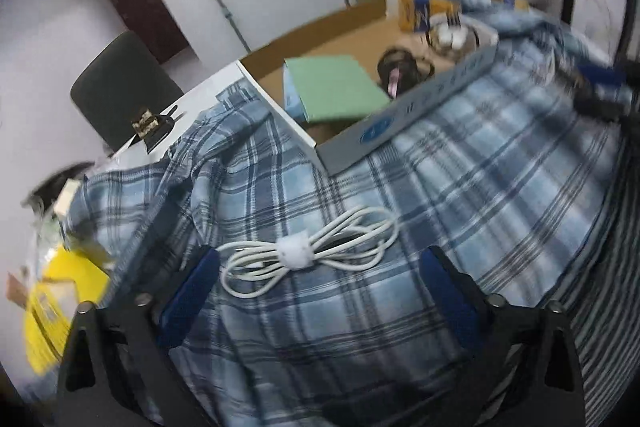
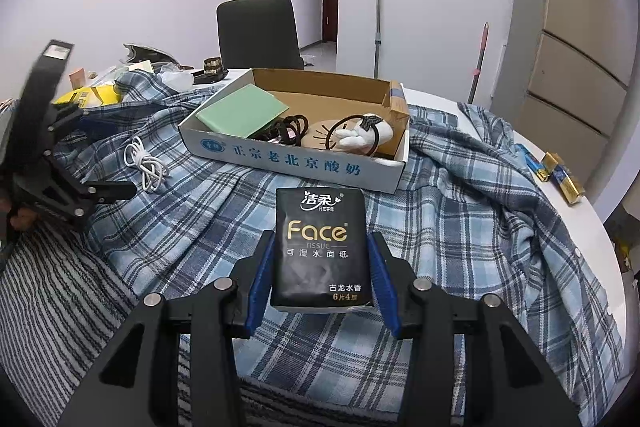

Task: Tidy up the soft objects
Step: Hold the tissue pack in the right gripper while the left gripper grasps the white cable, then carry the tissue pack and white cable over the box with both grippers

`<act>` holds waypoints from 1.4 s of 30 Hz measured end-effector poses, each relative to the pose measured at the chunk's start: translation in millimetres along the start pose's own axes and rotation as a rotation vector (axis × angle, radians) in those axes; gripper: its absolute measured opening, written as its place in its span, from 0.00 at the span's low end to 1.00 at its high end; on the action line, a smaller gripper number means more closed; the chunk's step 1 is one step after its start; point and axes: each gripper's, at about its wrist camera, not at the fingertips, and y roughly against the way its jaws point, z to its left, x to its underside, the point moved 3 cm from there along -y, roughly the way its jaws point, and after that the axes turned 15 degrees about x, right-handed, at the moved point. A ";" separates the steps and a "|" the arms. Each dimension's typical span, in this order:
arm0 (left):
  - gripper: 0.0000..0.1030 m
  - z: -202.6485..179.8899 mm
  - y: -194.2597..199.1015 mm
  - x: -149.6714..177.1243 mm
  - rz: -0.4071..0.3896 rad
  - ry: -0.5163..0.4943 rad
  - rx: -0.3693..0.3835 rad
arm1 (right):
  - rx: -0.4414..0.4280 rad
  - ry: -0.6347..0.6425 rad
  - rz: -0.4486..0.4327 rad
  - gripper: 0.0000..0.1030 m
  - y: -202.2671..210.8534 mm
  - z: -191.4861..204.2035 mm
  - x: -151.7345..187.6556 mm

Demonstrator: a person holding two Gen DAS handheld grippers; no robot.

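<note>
right claw (image 2: 320, 267): squeezing a black tissue pack (image 2: 319, 247) btwn its blue pads (image 2: 261, 279), one on each side. Pack is up off the cloth, in front of the box.
left claw (image 1: 316, 283): open wide, nothing in it. It hangs over the white cable, pads on either side, can't tell if touching.
white cable (image 1: 308, 253): coiled w/ a white strap round the middle. Lies on the plaid shirt, near the box.
box (image 2: 296, 163): cardboard, open top, sits on the shirt. Blue writing on its front wall.
in the box: green pad (image 2: 242, 111) at the left end, black hair ties (image 2: 290, 129) in the middle, small white soft toy (image 2: 362, 137) w/ a dark band round it at the right.
plaid shirt (image 2: 440, 211): blue & white, spread over the surface, lots of folds.
striped cloth (image 2: 60, 291): grey & white, just beside the shirt, on the left.
yellow packs (image 2: 560, 175): on the bare white surface (image 2: 568, 219), far right, well apart from the box.
behind: dark chair (image 2: 258, 31), mop pole (image 2: 378, 11) by the wall.
</note>
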 end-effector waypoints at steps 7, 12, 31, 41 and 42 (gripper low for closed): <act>0.75 -3.7 -20.1 -9.0 0.141 -0.115 0.042 | 0.028 0.056 0.021 0.43 8.2 7.4 -19.7; 0.66 0.7 -34.9 -16.0 0.172 -0.159 0.050 | 0.058 0.141 -0.047 0.43 26.7 22.9 -43.7; 0.12 -16.1 66.4 -41.8 -0.180 -0.087 0.053 | 0.089 0.055 -0.075 0.43 47.7 2.6 -47.9; 0.12 -42.2 146.4 -83.3 -0.480 -0.060 0.054 | 0.094 -0.026 -0.232 0.43 91.2 -5.6 -104.4; 0.12 -44.3 152.7 -89.5 -0.526 -0.039 0.067 | 0.096 -0.040 -0.256 0.43 95.8 -6.3 -113.4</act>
